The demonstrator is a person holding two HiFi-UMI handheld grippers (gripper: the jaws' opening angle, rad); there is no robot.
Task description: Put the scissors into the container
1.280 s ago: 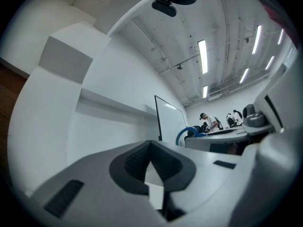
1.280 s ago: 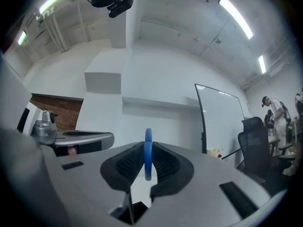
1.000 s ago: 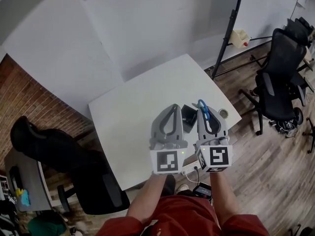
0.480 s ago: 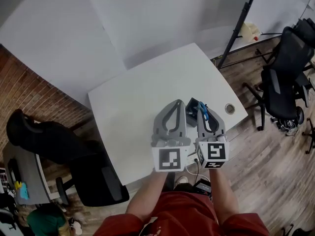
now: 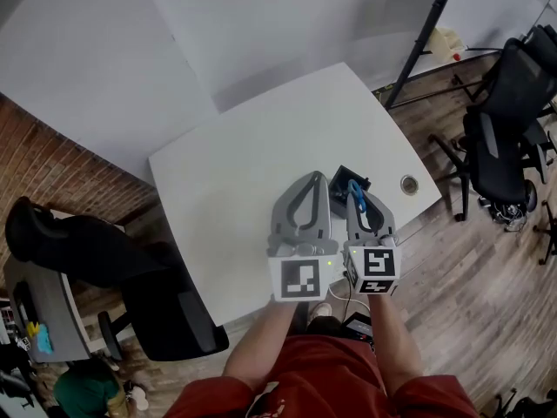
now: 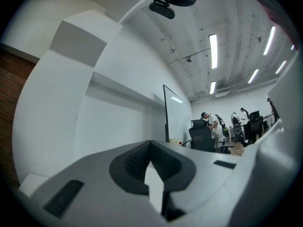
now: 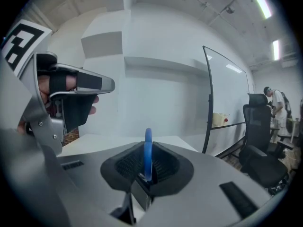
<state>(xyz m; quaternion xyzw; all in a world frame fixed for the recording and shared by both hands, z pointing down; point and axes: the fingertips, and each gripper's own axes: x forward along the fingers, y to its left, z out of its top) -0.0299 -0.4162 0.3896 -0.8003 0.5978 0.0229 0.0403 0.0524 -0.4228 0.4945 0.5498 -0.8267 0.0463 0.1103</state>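
Observation:
My right gripper (image 5: 358,190) is shut on the scissors (image 5: 356,201). Their blue handle loop (image 7: 148,151) stands upright between the pads in the right gripper view. A small black container (image 5: 345,179) sits on the white table (image 5: 244,172) near its right front corner, just beyond both grippers' tips. My left gripper (image 5: 305,179) hovers close beside the right one, to its left. Its jaws are shut with nothing between them (image 6: 151,148). The scissors' blades are hidden.
A round cable hole (image 5: 408,184) lies near the table's right edge. Black office chairs stand at the right (image 5: 505,138) and at the lower left (image 5: 165,320). A whiteboard stand's leg (image 5: 426,42) rises at the back right. A power strip and cables (image 5: 341,299) lie by the person's feet.
Both grippers have sunk toward the table, the right one more. The scissors stay in the right gripper, now nearer to the black container.

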